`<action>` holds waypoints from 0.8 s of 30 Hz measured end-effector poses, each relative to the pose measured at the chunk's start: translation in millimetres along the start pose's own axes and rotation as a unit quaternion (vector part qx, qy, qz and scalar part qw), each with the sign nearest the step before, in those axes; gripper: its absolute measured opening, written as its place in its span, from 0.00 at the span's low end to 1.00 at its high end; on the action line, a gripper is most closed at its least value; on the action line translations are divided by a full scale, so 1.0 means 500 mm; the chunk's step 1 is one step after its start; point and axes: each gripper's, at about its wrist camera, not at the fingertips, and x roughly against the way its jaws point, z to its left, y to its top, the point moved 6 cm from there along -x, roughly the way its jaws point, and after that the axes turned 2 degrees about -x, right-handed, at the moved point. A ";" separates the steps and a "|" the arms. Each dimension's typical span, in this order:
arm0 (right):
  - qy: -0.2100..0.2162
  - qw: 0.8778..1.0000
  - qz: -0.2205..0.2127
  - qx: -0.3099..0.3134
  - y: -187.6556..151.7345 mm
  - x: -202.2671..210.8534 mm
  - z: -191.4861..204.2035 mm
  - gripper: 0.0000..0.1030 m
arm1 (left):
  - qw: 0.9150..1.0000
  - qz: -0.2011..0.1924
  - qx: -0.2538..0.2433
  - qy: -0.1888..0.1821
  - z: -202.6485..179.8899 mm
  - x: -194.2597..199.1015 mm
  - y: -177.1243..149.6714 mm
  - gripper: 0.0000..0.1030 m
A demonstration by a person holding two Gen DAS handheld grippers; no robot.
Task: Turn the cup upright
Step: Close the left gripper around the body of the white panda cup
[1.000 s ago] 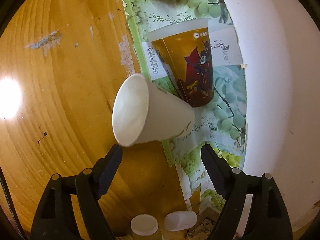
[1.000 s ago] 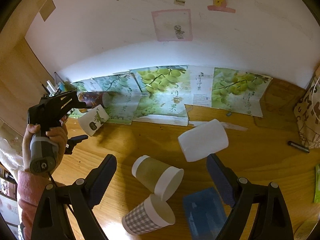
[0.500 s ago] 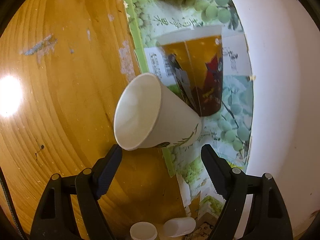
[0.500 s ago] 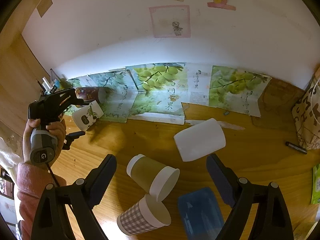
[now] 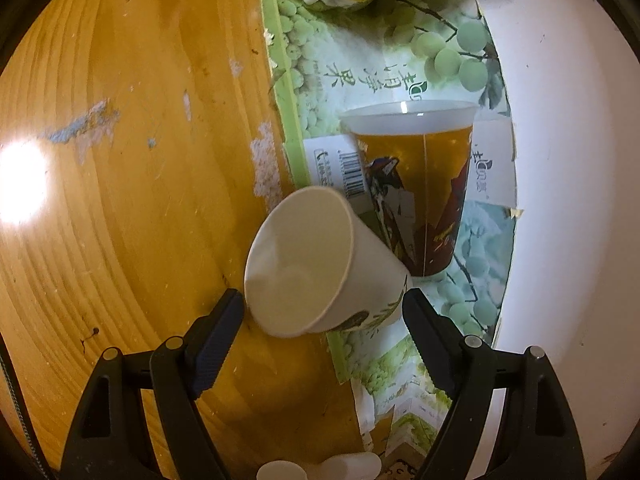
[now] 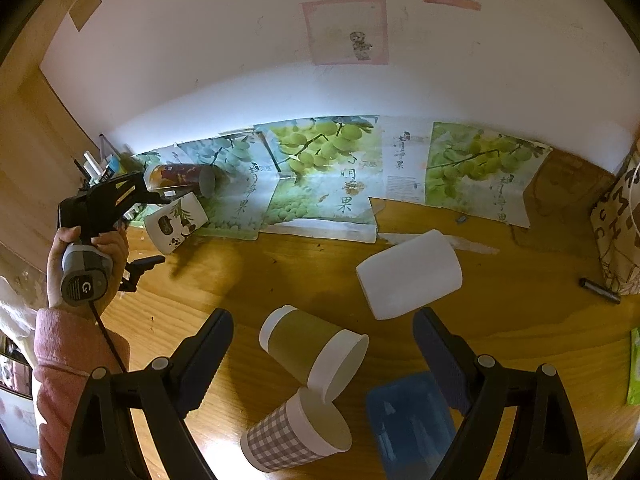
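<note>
A white paper cup [image 5: 320,264] with a panda and bamboo print lies on its side on the wooden table, mouth toward my left gripper [image 5: 322,308]. The gripper is open, its fingers either side of the cup, not touching it. In the right wrist view the same cup [image 6: 176,226] lies by the left gripper [image 6: 146,236]. My right gripper [image 6: 322,344] is open and empty above an olive paper cup [image 6: 312,350], also on its side.
An orange printed cup [image 5: 416,188] lies just behind the white cup, by the wall. A checked cup [image 6: 296,436], a white tumbler [image 6: 408,276] and a blue lid [image 6: 412,424] lie on the table. Grape-printed cardboard [image 6: 320,176] runs along the wall.
My left gripper has moved closer to the white cup, so the cup now sits between the open fingers. The right gripper has barely shifted.
</note>
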 end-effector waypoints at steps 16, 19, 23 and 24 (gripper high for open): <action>-0.002 1.000 0.008 -0.002 0.000 -0.007 0.000 0.89 | 0.998 -0.012 -0.022 -0.055 -0.003 0.022 -0.011 0.40; -0.002 1.000 0.008 -0.002 0.000 -0.006 0.000 0.89 | 0.998 -0.016 -0.033 -0.059 -0.005 0.034 -0.013 0.26; 0.000 1.000 0.008 -0.004 0.000 -0.004 0.003 0.89 | 0.995 -0.006 -0.046 -0.085 -0.009 0.052 -0.019 0.08; 0.000 1.000 0.008 -0.005 0.000 -0.002 0.004 0.89 | 0.995 -0.005 -0.051 -0.085 -0.009 0.056 -0.020 0.05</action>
